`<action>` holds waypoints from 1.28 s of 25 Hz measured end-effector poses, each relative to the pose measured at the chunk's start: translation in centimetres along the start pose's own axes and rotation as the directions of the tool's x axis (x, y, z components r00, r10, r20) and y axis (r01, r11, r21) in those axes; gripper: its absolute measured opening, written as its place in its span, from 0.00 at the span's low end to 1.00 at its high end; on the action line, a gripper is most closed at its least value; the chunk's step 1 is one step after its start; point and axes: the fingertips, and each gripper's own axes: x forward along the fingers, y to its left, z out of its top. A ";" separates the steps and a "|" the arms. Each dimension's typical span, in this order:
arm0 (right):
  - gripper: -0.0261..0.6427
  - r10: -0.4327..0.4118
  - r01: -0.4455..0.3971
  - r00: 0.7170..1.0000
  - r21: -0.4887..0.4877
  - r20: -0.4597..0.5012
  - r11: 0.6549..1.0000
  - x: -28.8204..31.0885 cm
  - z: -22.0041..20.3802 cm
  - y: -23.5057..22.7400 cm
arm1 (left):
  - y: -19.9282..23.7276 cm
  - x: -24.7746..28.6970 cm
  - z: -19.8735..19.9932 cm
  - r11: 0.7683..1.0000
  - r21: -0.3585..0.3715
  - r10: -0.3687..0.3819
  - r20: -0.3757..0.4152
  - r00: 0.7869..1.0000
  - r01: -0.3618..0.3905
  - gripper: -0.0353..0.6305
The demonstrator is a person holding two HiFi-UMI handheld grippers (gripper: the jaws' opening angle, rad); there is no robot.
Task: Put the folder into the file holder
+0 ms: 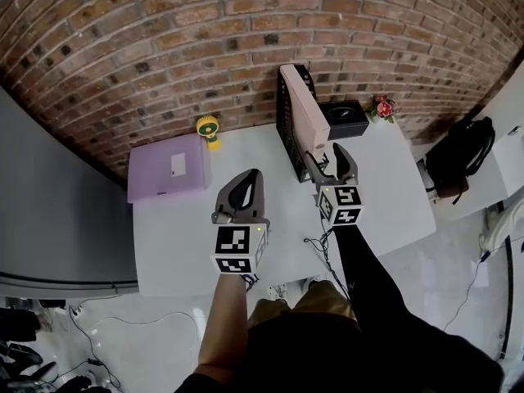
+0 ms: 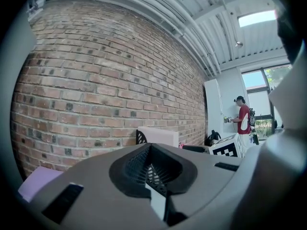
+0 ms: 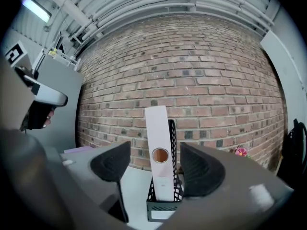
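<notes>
Folder: one, white, standing upright in the one black mesh file holder, round spine hole facing the right gripper.

Right gripper: jaws spread wide, holding nothing. The folder shows in the gap at 12 o'clock but is clear of both pads.

Left gripper: jaws pressed together, nothing between them. In the head view it is at 8 o'clock of the right gripper, over the near half of the table.

That makes two grippers, one per arm, both empty.

Head view, on the table, one of each:
- file holder with the folder: 12 o'clock of the right gripper, at the far edge by the brick wall
- black box: 1 o'clock of the right gripper, just beside the holder
- pink flowers: 2 o'clock, far right corner
- small yellow fan: 11 o'clock of the left gripper, at the far edge
- purple flat case: 10 o'clock of the left gripper, lying flat at the left end

Off the table:
- one black backpack at 3 o'clock of the right gripper
- cables on the floor at 7 o'clock
- one person in a red top, far off at 3 o'clock in the left gripper view
</notes>
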 end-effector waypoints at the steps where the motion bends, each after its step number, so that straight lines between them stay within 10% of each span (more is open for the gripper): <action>1: 0.51 0.004 -0.004 1.000 0.001 0.011 1.000 -0.5 0.5 0.2 | -0.3 -0.1 0.1 1.000 0.005 -0.003 0.002 1.000 0.003 0.06; 32: 0.51 0.276 -0.264 0.951 -0.097 0.142 0.960 -18.3 7.9 -1.3 | -15.3 -4.1 2.3 0.993 0.106 0.049 0.067 0.997 -0.056 0.07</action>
